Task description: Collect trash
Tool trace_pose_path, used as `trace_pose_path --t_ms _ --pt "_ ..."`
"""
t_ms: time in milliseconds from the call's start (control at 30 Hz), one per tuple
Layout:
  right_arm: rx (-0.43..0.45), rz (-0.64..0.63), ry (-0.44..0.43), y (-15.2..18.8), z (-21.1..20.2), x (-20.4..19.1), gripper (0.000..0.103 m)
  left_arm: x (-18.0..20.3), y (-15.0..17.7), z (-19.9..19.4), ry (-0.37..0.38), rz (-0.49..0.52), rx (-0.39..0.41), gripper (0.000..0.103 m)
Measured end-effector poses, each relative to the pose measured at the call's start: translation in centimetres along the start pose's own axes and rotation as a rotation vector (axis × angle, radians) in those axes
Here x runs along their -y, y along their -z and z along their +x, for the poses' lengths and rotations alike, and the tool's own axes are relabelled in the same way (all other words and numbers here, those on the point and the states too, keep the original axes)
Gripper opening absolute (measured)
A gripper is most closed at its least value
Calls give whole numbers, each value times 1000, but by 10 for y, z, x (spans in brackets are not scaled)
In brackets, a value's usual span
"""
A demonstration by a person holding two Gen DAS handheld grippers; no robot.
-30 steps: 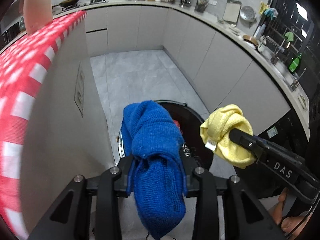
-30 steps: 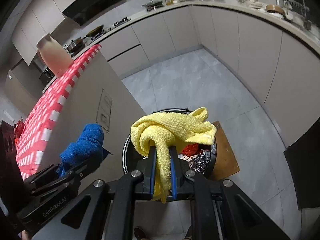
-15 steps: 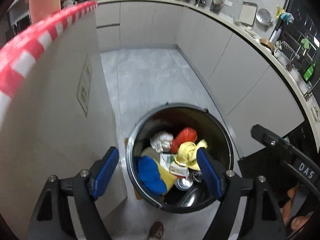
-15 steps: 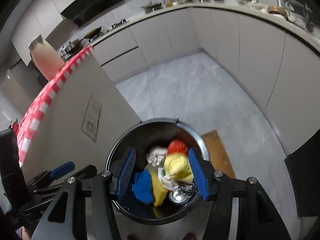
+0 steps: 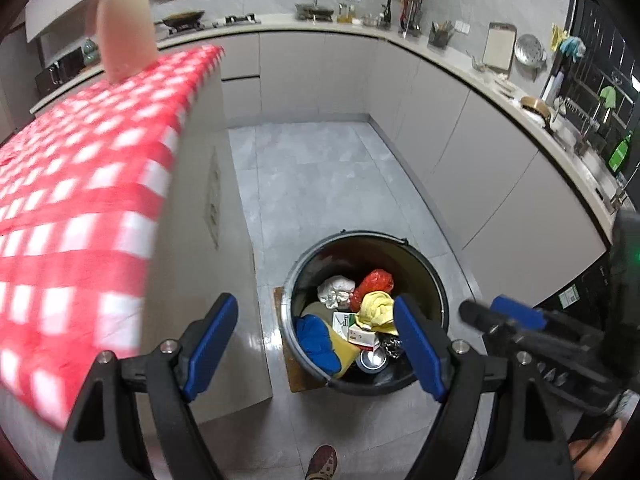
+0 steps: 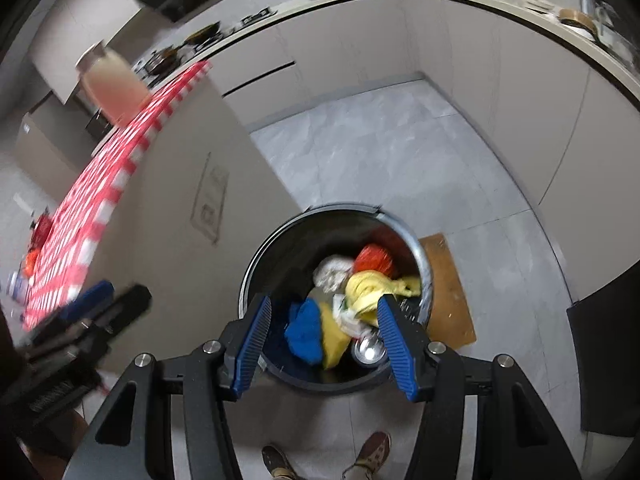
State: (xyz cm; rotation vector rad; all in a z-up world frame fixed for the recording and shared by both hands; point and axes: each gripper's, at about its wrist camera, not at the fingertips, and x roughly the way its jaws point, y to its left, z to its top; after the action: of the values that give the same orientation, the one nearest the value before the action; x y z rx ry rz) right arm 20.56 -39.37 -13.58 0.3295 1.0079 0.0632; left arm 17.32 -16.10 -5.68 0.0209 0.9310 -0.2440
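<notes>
With the blue cloth (image 5: 316,340) and yellow cloth (image 5: 376,308) lying in the bin (image 5: 434,280), your left gripper (image 5: 316,354) and right gripper (image 6: 322,346) both hang wide open and empty above it, so your next move is probably back to the checked table (image 5: 80,184) for remaining trash.

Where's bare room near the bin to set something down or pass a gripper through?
Bare: the grey floor between the island panel and the cabinet run, beyond the bin. Also the near end of the checked cloth. Crowded: the bin, heaped with the blue cloth, the yellow cloth, cartons and a can.
</notes>
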Motion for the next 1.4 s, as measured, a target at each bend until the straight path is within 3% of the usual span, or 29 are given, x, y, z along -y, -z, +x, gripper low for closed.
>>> trace_pose_path --t_ms 200,433,600,667,833,933,1400 --pt "-33 -37 -40 41 -25 -45 59 -22 24 -57 2 4 61 81" --pt "11 -80 -12 122 -85 -113 60 -65 81 -132 0 3 102 81" --pt "139 -127 34 176 -160 -169 68 -94 113 -198 -25 13 176 85" --pt "221 -152 59 193 -193 -192 76 -99 118 -216 -45 17 212 85" --pt "368 -192 93 215 -259 -230 85 -107 127 -257 -83 -12 275 93" --pt "421 -167 83 221 -287 -237 91 -105 132 -270 -92 -39 290 95" --pt "418 -191 108 224 -314 -213 92 -79 156 -282 -181 -141 328 96"
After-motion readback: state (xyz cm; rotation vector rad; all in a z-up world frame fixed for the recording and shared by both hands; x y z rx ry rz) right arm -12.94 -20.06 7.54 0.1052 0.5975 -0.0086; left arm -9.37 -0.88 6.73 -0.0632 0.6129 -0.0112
